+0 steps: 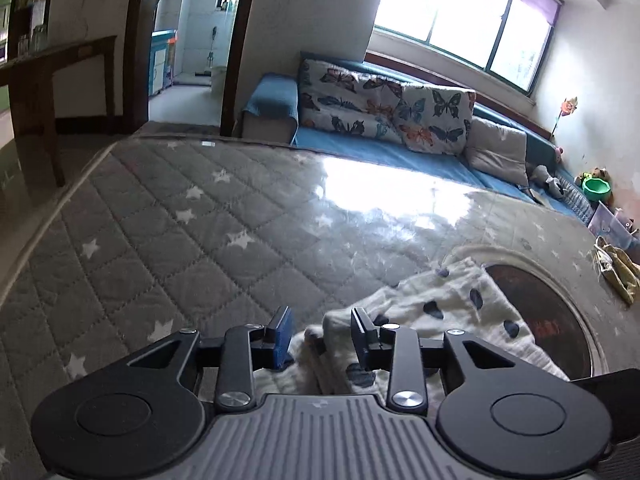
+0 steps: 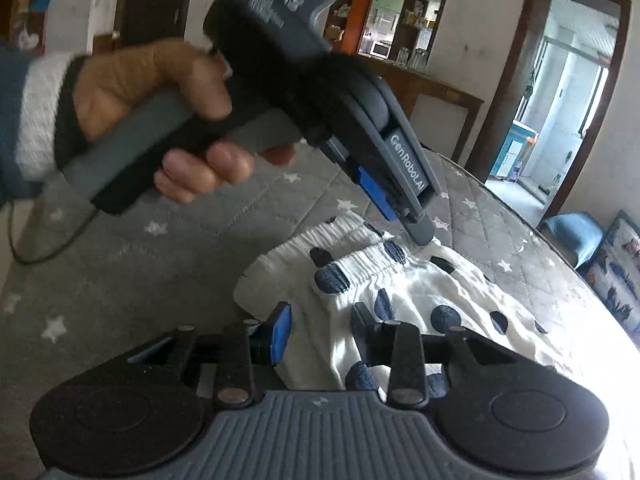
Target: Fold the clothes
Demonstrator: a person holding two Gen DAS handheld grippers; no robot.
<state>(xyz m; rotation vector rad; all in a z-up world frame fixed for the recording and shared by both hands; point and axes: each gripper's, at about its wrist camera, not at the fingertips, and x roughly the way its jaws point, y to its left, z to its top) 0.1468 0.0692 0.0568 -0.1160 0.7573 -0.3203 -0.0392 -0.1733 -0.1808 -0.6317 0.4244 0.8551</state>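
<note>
A white garment with dark blue dots (image 1: 452, 304) lies crumpled on a grey quilted, star-printed cover (image 1: 168, 232); it also shows in the right wrist view (image 2: 404, 292), its gathered elastic waistband towards the left. My left gripper (image 1: 322, 334) is open, its fingers straddling a fold of the garment's edge. In the right wrist view the left gripper (image 2: 408, 210), held by a hand (image 2: 160, 92), points down onto the waistband. My right gripper (image 2: 320, 332) is open just above the garment's near part.
A round dark plate (image 1: 548, 316) lies partly under the garment. A blue sofa (image 1: 384, 152) with butterfly cushions (image 1: 384, 104) runs beyond the cover under a window. Toys and a yellow cloth (image 1: 616, 272) are at the right. A wooden table (image 1: 52, 72) and doorway are at the left.
</note>
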